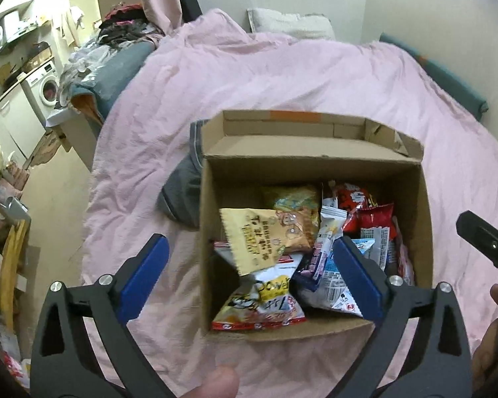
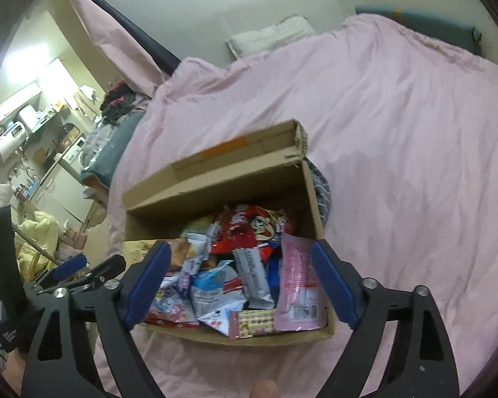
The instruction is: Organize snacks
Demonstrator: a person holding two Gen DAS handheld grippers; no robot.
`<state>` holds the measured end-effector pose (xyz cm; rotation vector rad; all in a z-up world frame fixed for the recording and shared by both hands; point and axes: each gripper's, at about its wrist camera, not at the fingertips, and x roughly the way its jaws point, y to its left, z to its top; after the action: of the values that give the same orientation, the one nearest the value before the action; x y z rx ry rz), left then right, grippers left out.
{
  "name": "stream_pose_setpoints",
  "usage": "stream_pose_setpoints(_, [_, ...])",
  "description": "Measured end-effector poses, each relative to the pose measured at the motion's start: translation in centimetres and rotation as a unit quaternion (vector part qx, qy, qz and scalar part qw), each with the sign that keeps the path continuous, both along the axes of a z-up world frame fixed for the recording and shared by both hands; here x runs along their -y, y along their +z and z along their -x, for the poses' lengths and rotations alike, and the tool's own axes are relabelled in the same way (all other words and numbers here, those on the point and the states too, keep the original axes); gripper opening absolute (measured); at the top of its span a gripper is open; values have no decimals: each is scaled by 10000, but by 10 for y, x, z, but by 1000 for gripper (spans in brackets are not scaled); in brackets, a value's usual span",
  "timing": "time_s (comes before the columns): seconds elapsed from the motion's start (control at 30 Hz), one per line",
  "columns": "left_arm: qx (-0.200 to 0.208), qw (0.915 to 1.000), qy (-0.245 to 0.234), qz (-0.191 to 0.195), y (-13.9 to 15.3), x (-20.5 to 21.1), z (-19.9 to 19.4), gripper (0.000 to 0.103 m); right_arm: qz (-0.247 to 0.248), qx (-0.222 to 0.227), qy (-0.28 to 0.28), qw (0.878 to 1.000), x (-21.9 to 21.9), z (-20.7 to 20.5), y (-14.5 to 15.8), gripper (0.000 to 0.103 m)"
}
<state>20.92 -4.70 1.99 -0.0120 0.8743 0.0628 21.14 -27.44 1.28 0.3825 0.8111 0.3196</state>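
An open cardboard box (image 1: 282, 172) stands on a pink bedcover (image 1: 249, 76), filled with several snack packets. A yellow packet (image 1: 259, 235) lies on top near the left wall, and red packets (image 1: 375, 219) lie at the far right. My left gripper (image 1: 250, 245) hovers open over the box's near-left part, with nothing pressed between its blue pads. In the right wrist view the same box (image 2: 215, 195) holds a pink packet (image 2: 297, 282) and a red one (image 2: 249, 229). My right gripper (image 2: 240, 247) is open above them, holding nothing.
A grey garment (image 1: 182, 192) lies against the box's left side. A white pillow (image 1: 292, 23) sits at the head of the bed. Left of the bed are a washing machine (image 1: 46, 86), cluttered counters and a wooden chair (image 1: 6, 265). A thumb (image 1: 215, 381) shows at the bottom edge.
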Motion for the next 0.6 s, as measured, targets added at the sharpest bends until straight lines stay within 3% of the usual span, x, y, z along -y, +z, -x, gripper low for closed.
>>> stream_pose_setpoints(0.07, [81,9999,-10,63,5,-7,9,103,48,91,10,9999,-5,8,6,103])
stream_pose_setpoints(0.3, [256,9997,-5,36,13,-32,48,103,414,410,69,9983,-25,42,19,103])
stream_pose_setpoints(0.6, [151,9998,156,0,-3,-61,95,103,567,471,62,9973,-39,81,16,103])
